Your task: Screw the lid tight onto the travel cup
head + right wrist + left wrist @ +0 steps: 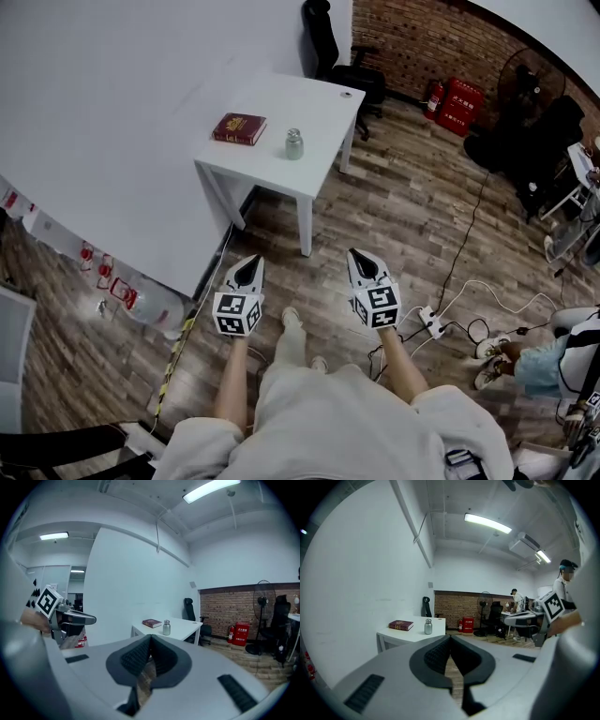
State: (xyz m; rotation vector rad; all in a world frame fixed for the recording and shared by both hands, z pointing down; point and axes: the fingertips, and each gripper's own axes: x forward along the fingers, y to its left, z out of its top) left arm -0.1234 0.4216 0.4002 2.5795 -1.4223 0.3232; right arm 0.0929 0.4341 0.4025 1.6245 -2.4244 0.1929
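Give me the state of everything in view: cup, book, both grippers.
Travel cup: upright on the white table, lid on top; tightness can't be told.
Book: closed, lying flat beside the cup.
Left gripper: jaws shut, empty, short of the table.
Right gripper: jaws shut, empty, short of the table.

Cool, even light falls from ceiling tubes (487, 523) with soft shadows, everything sharp, and both gripper views bow strongly outward into black vignetted corners.
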